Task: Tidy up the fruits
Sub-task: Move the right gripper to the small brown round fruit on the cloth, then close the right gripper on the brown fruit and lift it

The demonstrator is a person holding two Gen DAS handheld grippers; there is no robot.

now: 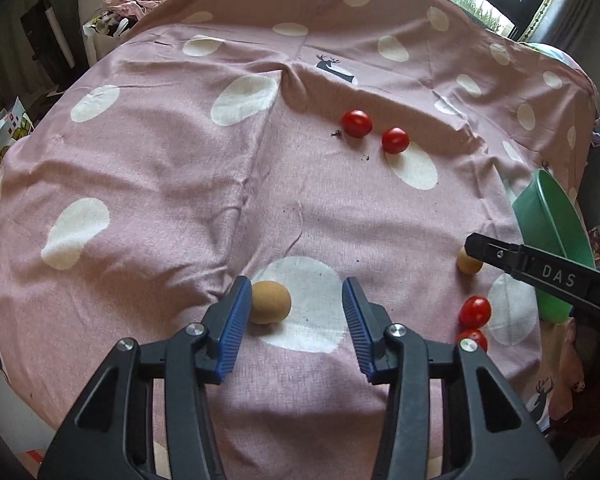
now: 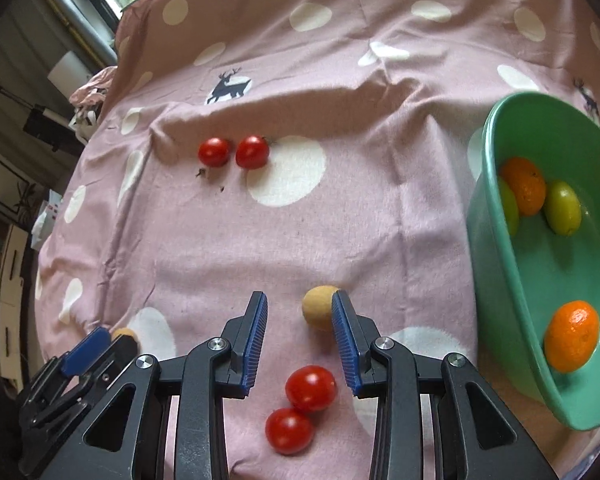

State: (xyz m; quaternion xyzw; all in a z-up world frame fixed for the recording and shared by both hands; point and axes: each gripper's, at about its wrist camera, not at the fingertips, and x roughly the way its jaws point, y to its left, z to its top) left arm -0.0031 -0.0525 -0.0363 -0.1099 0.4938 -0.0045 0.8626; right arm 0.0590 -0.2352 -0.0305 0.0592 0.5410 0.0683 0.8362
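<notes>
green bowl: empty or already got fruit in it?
Not empty. The green bowl holds two oranges and two green fruits.

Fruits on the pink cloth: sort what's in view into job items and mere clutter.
Job:
- green bowl with oranges and green fruits
- four cherry tomatoes
- two tan round fruits

Clutter:
- stem crumbs
- pile of clothes

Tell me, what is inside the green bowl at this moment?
The right wrist view shows the green bowl holding two orange fruits and two yellow-green fruits. The near wall partly covers one green fruit and may hide more.
</notes>
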